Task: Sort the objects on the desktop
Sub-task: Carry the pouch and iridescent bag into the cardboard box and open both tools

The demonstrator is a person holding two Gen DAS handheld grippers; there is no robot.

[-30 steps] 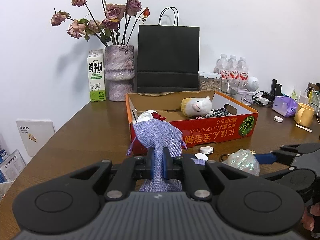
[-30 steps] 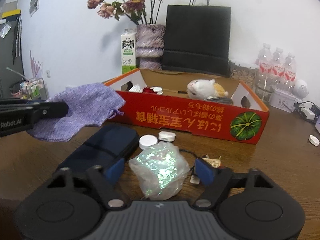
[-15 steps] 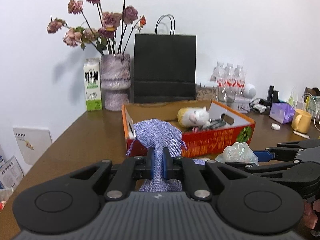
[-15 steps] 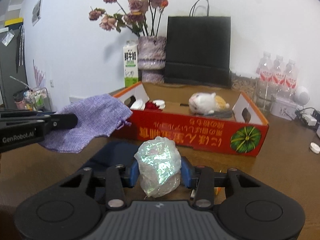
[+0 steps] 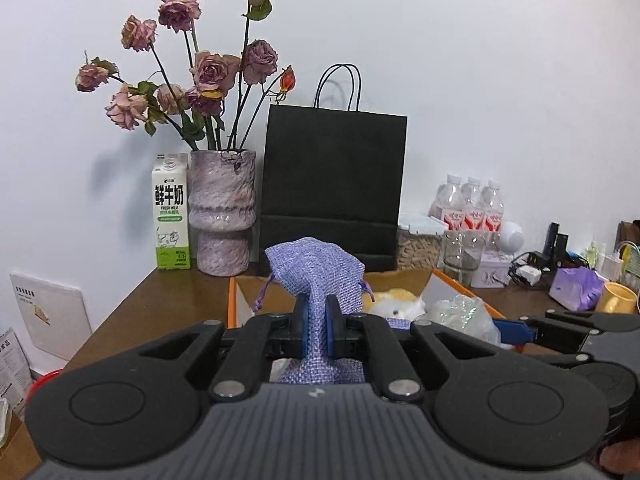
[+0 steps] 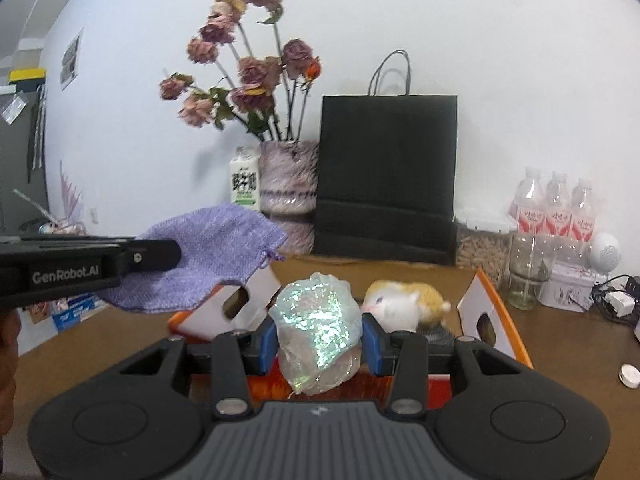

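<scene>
A plush toy [image 6: 404, 304] lay in the box [image 6: 486, 312] on the desk [image 6: 560, 344]; behind it stood a paper bag [image 6: 386, 176], vase [image 6: 288, 184] to its left.

Two black handheld grippers — blue pads showing

Left gripper [image 5: 316, 326] and right gripper [image 6: 318, 344] are wearing silver screws; "GenRobot.AI" is showing at left frame edge — white lettering.

Two wrist fisheyes side by side, facing the back wall, sharing black paper bag [image 5: 334, 196], vase [image 6: 289, 196].
</scene>
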